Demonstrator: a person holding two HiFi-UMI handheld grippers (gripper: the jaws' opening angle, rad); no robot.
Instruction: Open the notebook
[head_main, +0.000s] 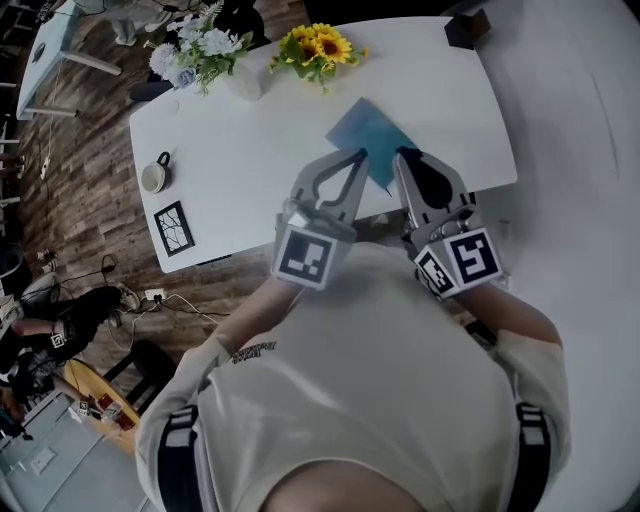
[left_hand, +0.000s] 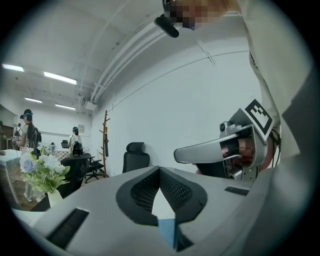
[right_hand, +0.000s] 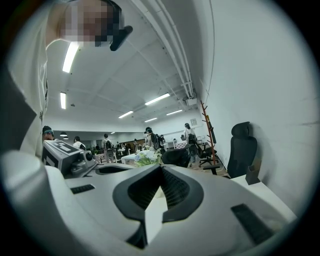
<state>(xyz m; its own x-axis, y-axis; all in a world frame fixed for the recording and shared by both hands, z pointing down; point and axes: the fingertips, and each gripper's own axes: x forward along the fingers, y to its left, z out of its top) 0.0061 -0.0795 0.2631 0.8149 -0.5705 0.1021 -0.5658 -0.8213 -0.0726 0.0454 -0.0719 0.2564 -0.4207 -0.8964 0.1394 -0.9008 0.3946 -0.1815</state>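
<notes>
Now, table: white, and I stand at its near edge.
Notebook: blue cover up, flat on the table close to that near edge and turned cornerwise to it.
My left claw: jaws pressed together at the tips with nothing pinched between them, over the table at the notebook's near-left edge. I cannot tell whether it touches.
My right claw: jaws likewise closed and empty, over the table at the notebook's near-right side.
Sunflowers: at the table's far edge.
Pale flowers: at the table's far-left corner.
Patterned card: at the table's near-left corner.
</notes>
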